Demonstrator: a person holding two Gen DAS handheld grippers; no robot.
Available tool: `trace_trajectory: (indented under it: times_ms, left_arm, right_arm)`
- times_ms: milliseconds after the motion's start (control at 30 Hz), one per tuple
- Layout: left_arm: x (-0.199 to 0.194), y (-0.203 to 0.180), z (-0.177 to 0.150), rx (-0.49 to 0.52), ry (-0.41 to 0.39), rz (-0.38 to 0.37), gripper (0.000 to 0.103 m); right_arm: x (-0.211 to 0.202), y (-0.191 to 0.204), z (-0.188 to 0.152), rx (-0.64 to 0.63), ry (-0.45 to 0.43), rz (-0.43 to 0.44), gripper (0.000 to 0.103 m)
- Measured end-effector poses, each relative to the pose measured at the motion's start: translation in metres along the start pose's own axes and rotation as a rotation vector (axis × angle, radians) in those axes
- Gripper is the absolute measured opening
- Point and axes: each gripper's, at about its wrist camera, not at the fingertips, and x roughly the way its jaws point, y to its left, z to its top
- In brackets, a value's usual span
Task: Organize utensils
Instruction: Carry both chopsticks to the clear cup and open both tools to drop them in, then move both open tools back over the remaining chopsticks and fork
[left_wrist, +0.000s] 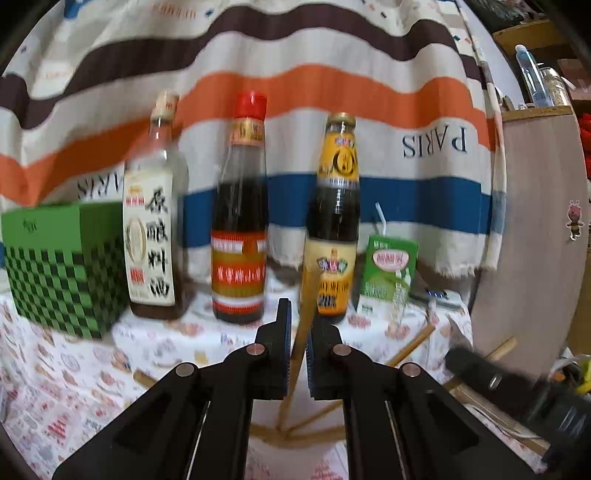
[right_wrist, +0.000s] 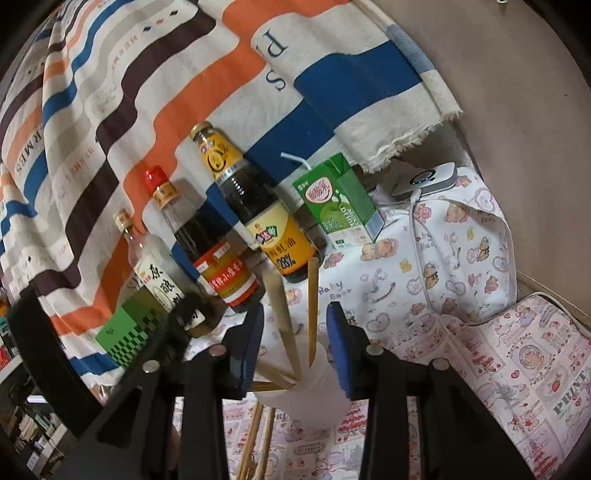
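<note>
My left gripper (left_wrist: 298, 334) is shut on a wooden chopstick (left_wrist: 303, 325) that stands nearly upright between its pads. Below it, several chopsticks (left_wrist: 306, 428) fan out from one spot. My right gripper (right_wrist: 295, 339) is shut on a white plastic cup (right_wrist: 314, 395) and holds it tilted. Several wooden chopsticks (right_wrist: 284, 317) stick out of the cup. More chopsticks (right_wrist: 255, 443) lie on the patterned cloth below the cup. The right gripper also shows in the left wrist view (left_wrist: 517, 391), low at the right.
Three sauce bottles (left_wrist: 240, 221) stand in a row at the back, with a green checkered box (left_wrist: 62, 266) at their left and a green drink carton (left_wrist: 388, 273) at their right. A striped cloth hangs behind. A white device with a cable (right_wrist: 424, 181) lies at the far right.
</note>
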Motion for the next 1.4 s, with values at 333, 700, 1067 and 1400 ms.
trace_trajectory:
  times_ms: [333,700,1067,1400]
  left_arm:
    - [-0.035,0.018,0.010,0.063,-0.015,-0.006,0.028]
    - [-0.112,0.036,0.022,0.141,-0.141,0.063,0.100]
    - [-0.128,0.089,-0.005,0.093,-0.107,0.178,0.102]
    - [-0.111,0.117,-0.028,0.088,0.004,0.218,0.103]
  right_arm:
    - [-0.008,-0.004,0.004,0.019,-0.052,-0.030,0.062]
    - [-0.019,0.029,-0.009,-0.113,-0.094,0.004,0.090]
    - [-0.017,0.051,-0.028,-0.216,-0.092,-0.004,0.102]
    - [-0.006,0.051,-0.035,-0.196,-0.036,-0.017,0.103]
